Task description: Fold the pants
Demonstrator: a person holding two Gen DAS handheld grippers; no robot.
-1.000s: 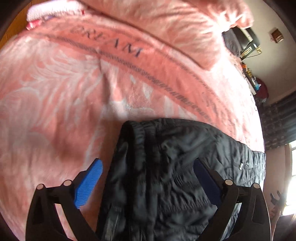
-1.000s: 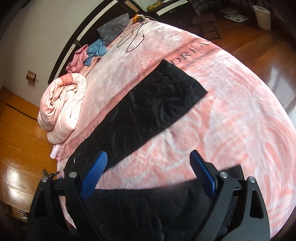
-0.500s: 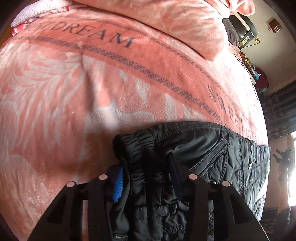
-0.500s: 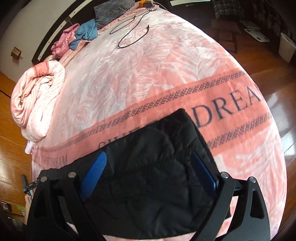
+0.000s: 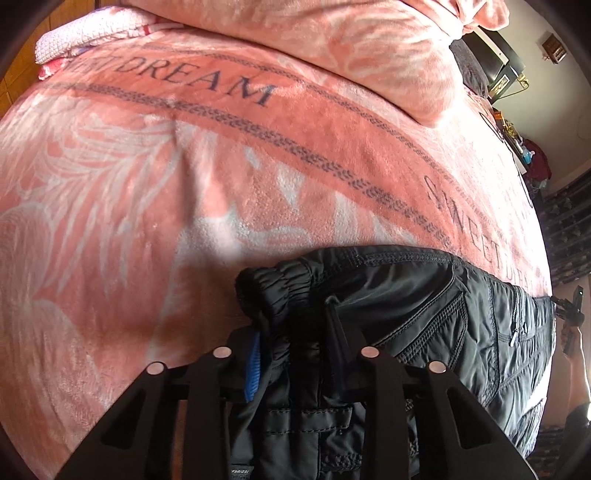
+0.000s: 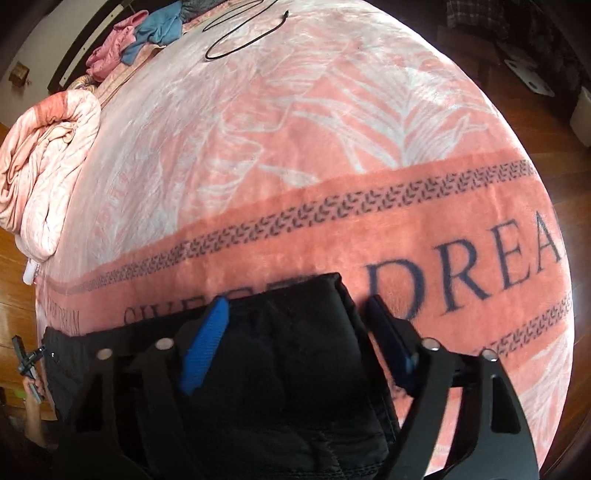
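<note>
Black quilted pants (image 5: 443,302) lie flat along the near edge of a pink blanket (image 5: 184,192). My left gripper (image 5: 293,321) points steeply down at the elastic waistband. Its jaws are closing, the blue pad (image 5: 253,365) and the other finger pinching bunched waistband fabric. In the right wrist view the leg end of the pants (image 6: 295,369) lies between the jaws of my right gripper (image 6: 297,301), which are closing. The left blue pad (image 6: 205,343) lies over the cloth. The right pad stands just beside the cloth's edge, apart from it.
A rolled pink quilt (image 6: 48,166) lies at the bed's far side, with pink and blue clothes (image 6: 147,33) and a black cable (image 6: 243,33) at the head. Wooden floor (image 6: 517,62) surrounds the bed. A hand with a small black device (image 6: 29,365) shows beyond the waistband end.
The left jaws went from wide open to pinched on the waistband. The right gripper swept down over the pants to the leg end, and its jaws narrowed around it.
</note>
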